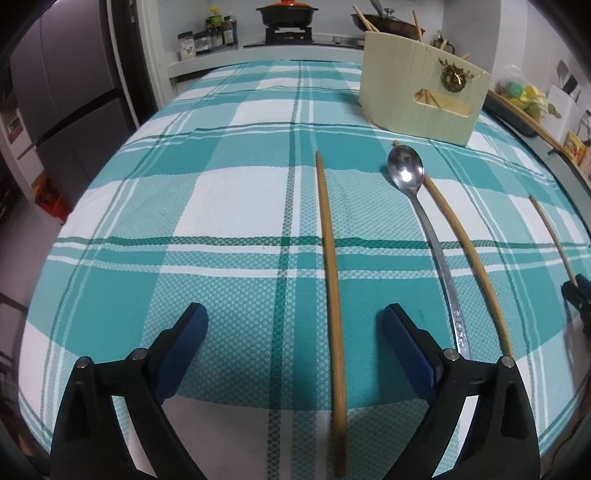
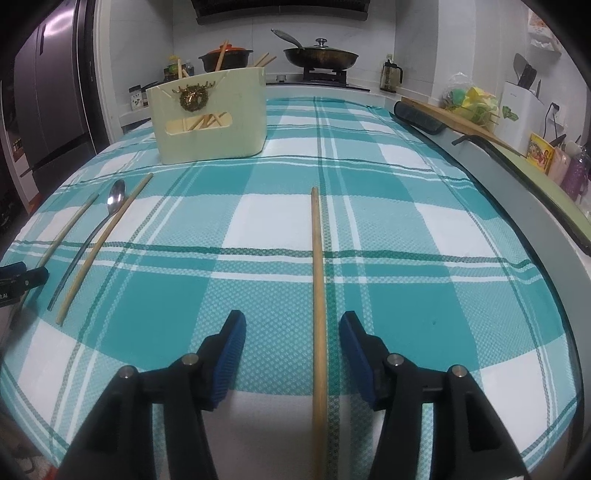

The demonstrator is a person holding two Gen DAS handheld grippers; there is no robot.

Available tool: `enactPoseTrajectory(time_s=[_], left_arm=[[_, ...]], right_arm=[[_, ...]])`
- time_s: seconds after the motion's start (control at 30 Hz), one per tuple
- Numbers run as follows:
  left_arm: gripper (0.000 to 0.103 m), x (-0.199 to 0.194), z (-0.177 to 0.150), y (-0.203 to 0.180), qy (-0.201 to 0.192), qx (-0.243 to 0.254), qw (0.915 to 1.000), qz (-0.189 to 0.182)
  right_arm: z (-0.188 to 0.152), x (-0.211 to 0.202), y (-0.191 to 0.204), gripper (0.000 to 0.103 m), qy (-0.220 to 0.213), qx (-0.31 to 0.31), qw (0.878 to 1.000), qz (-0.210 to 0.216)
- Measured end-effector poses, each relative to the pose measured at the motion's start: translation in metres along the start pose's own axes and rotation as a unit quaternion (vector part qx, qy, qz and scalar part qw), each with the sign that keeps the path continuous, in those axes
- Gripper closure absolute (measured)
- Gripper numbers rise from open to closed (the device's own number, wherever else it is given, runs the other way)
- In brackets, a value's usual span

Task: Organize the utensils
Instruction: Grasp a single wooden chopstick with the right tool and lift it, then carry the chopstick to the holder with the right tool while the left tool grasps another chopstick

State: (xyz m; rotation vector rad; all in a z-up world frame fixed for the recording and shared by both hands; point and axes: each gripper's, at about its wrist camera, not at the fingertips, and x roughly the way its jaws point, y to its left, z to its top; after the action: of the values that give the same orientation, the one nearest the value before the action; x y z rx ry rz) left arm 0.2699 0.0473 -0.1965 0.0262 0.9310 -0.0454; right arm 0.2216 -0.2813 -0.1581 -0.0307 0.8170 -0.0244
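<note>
My left gripper [image 1: 293, 314] is open, its jaws on either side of a wooden chopstick [image 1: 330, 273] lying on the teal plaid tablecloth [image 1: 184, 206]. To its right lie a metal spoon [image 1: 421, 206] and a second chopstick [image 1: 469, 254]. My right gripper [image 2: 293, 321] is open, its jaws on either side of another chopstick [image 2: 317, 280]. A cream utensil holder [image 1: 421, 92] with chopsticks in it stands farther back; it also shows in the right wrist view [image 2: 210, 118]. The right gripper shows at the left wrist view's right edge [image 1: 578, 295].
A stove with a red-lidded pot [image 1: 286, 14] and a lidded pan [image 2: 321, 55] lies behind the table. A fridge [image 1: 66, 92] stands at the left. A wooden board [image 2: 461, 125] and bags crowd the counter at the right. Jars [image 1: 207, 38] stand near the stove.
</note>
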Motion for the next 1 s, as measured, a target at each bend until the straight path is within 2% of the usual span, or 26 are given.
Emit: enactPoseTrajectory(time_s=[1.0], left_arm=[[0.003,0.0015,0.0003,-0.0002,0.002,0.001,1.0000,-0.003]], right_arm=[[-0.0016,-0.0003,0.0045,0.047,-0.007,-0.012,1.000,-0.012]])
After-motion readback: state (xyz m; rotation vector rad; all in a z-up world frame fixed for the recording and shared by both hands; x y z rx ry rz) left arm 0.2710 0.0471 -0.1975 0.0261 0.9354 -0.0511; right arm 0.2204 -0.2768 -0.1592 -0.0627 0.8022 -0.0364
